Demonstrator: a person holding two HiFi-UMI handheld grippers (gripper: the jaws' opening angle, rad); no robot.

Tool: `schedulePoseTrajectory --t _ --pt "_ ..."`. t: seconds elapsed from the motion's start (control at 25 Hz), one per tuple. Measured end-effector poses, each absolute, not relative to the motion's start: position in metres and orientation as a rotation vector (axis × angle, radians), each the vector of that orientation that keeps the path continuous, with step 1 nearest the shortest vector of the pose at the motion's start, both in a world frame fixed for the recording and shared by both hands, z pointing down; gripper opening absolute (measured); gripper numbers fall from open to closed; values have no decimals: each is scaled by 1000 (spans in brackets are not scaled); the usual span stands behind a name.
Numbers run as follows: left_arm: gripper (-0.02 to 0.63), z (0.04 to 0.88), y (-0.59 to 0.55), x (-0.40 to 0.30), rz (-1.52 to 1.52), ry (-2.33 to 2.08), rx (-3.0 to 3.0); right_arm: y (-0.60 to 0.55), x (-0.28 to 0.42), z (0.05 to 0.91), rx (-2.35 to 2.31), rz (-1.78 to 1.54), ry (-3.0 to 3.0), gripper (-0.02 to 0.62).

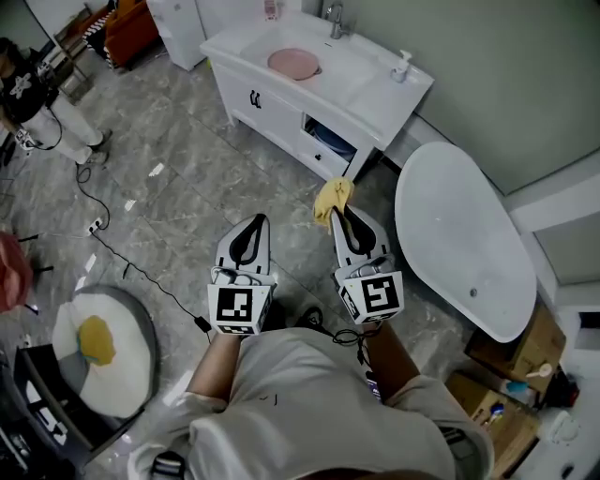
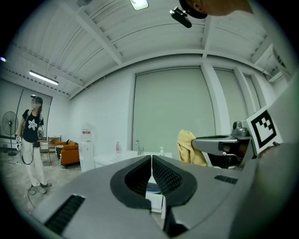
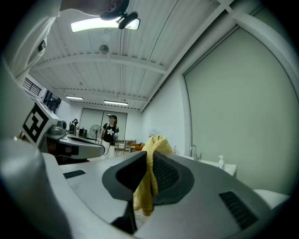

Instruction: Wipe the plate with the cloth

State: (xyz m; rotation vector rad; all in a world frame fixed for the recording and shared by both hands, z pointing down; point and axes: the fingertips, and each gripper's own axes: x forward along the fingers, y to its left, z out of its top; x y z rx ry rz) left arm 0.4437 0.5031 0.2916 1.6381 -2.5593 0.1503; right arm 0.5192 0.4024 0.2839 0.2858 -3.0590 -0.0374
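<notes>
A pink plate [image 1: 293, 63] lies in the basin of the white vanity [image 1: 375, 94] across the room. My right gripper [image 1: 339, 212] [image 3: 148, 161] is shut on a yellow cloth [image 1: 332, 198] [image 3: 145, 186], which bunches above the jaws and hangs down between them. The cloth [image 2: 190, 147] also shows at the right of the left gripper view. My left gripper [image 1: 252, 225] [image 2: 152, 161] is shut with nothing in it, held beside the right one. Both are held in the air, well short of the vanity.
A white bathtub [image 1: 459, 234] stands at the right, a soap pump bottle [image 1: 401, 67] and a tap [image 1: 335, 19] on the vanity. A fried-egg rug [image 1: 98, 347] lies at the left, cables [image 1: 112, 253] cross the floor, and a person [image 1: 37, 94] stands at the far left.
</notes>
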Motion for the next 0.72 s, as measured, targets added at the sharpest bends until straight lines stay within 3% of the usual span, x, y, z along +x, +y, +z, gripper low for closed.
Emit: schedulePoseTrajectory --t 0.72 --pt "23 320 507 412 146 -2474 1617 407 497 301 342 -6 -3007 41"
